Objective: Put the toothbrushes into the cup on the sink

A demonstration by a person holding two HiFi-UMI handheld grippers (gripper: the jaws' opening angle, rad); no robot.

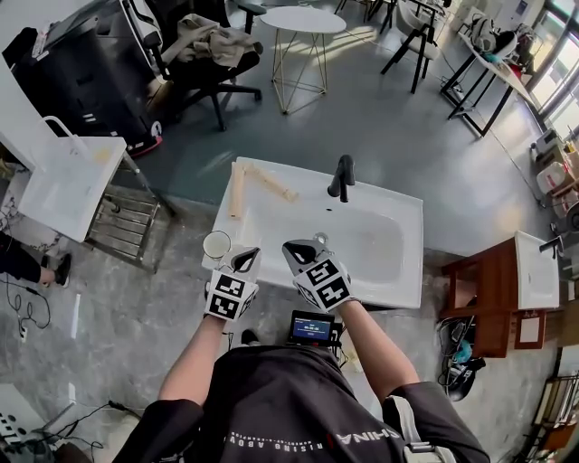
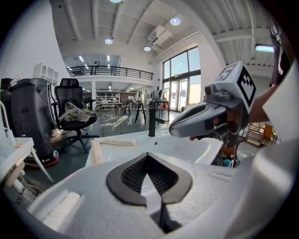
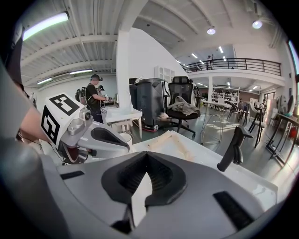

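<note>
Two pale wrapped toothbrushes lie on the white sink's back left corner: one along the left rim, the other slanting toward the black faucet. A white cup stands on the front left corner. My left gripper hovers just right of the cup, jaws shut and empty. My right gripper is beside it over the front rim, also shut and empty. The left gripper view shows both toothbrushes ahead of the gripper. The right gripper view shows them beyond the gripper.
A black office chair and a round white table stand behind the sink. A white unit and a metal rack are at the left, a wooden cabinet at the right. A person stands far off.
</note>
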